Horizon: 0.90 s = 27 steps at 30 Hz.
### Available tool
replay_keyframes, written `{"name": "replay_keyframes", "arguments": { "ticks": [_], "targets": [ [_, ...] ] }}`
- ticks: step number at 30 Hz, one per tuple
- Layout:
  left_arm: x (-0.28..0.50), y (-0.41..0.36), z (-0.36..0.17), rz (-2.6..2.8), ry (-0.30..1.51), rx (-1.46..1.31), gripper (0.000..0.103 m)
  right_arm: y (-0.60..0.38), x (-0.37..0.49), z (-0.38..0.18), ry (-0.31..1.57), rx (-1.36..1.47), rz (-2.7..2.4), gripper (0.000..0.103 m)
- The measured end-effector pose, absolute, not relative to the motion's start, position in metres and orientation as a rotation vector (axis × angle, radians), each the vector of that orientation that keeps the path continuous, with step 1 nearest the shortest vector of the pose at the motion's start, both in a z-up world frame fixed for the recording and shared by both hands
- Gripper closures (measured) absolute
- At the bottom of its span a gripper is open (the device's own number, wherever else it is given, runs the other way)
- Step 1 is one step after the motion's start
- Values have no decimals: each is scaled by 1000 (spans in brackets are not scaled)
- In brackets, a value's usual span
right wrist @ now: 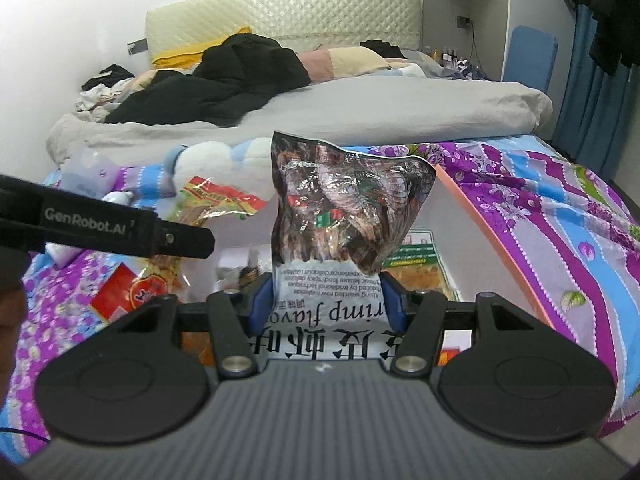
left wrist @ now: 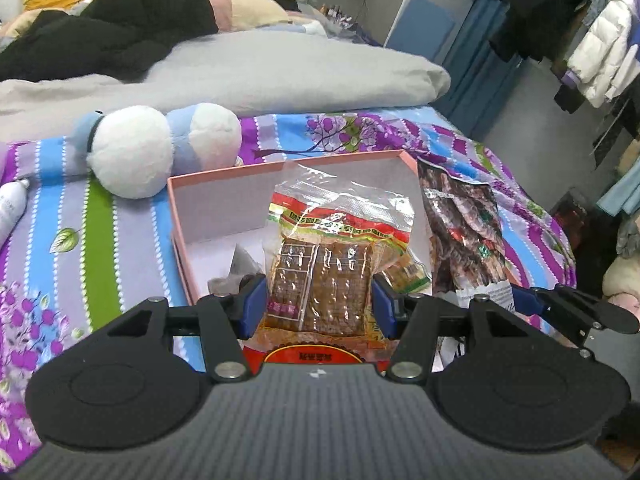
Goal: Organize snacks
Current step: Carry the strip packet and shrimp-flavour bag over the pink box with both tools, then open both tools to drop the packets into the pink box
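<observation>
Both grippers hover over the pink box on the bed: the left gripper clamps a clear snack bag, the right gripper a shrimp-flavour pouch; each should be lowered flat inside the box's walls before release.

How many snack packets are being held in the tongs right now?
2: a clear red-topped packet in the left tongs, a shrimp-flavour bag in the right tongs. More lie in the pink box.

2 close wrist views over box
</observation>
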<state>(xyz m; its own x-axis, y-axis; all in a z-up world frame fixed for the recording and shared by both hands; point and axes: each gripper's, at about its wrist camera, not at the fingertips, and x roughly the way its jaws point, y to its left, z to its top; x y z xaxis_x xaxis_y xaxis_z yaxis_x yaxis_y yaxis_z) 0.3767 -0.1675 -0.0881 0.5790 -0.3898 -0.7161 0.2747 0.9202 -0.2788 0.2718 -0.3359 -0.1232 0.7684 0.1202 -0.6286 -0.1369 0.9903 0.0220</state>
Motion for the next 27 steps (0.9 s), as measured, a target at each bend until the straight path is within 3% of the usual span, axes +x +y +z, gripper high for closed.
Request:
{"name": "replay_keyframes", "arguments": {
  "ticks": [18,20,21,23,24,27],
  "targets": [
    [436,-184,-154,-363,970,-144,42,-359,342,-190,823,41,151,43],
    [435,-183,-153,-364,965,-149,36,-362,342,-191,829,58,149,43],
    [434,-182,-152,-365,968,-153,29,-363,343,-190,833,59,145,42],
    [431,-180,-146,-357,965,-152,28,-364,343,-189,836,66,140,35],
    [429,-179,-143,-357,958,-152,28,-366,342,-188,837,71,139,25],
    [420,-176,-125,-358,930,-151,28,-366,335,-180,816,67,122,22]
  ]
}}
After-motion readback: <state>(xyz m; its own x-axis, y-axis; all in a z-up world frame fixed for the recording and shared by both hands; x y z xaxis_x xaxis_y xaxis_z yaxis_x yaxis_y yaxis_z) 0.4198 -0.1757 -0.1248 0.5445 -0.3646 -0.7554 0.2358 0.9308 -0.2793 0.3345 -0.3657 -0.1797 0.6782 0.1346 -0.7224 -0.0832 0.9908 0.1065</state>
